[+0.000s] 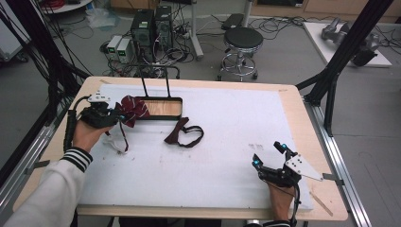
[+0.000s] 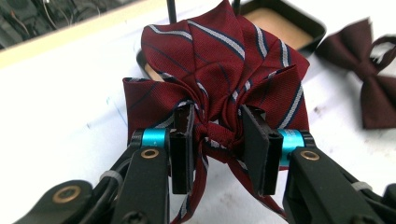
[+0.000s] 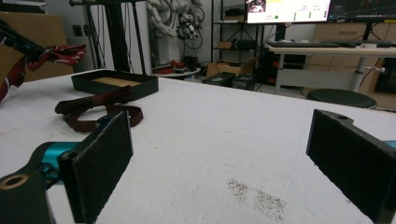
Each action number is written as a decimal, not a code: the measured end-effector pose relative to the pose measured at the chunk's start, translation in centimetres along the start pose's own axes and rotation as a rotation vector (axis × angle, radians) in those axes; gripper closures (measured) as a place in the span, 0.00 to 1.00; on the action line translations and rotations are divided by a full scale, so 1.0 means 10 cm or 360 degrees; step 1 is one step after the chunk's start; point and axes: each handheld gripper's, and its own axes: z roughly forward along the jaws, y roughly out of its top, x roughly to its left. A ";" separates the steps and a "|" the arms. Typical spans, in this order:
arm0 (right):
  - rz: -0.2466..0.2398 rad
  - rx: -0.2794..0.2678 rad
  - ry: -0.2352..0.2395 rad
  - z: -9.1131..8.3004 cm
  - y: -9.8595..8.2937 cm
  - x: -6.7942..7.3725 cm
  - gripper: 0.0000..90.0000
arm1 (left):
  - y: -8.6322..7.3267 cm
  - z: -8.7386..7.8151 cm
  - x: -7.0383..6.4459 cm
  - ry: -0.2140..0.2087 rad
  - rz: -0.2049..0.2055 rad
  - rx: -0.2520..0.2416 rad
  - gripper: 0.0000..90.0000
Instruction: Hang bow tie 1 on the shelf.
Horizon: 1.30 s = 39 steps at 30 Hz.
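left tongs clenched on striped bow tie's knot, raised at black tray's left end | soft, light, floppy; knot is the firmest hold | strap tail cut off below | right tongs released, well right of tray, on surface

A grey floor carries a round black stool, computer towers and tangled cables beyond the table.
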 end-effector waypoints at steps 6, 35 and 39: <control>-0.0001 0.0000 -0.0001 0.00 0.00 0.00 0.07 | 0.04 -0.11 -0.02 -0.0005 -0.0017 -0.0119 0.73; -0.0012 0.0000 -0.0001 0.00 0.00 0.00 0.07 | 0.71 -0.49 0.03 0.0054 -0.0007 -0.0539 0.73; -0.0016 0.0000 -0.0001 0.00 0.00 0.00 0.07 | 0.77 -0.42 0.08 0.0079 -0.0029 -0.0541 0.73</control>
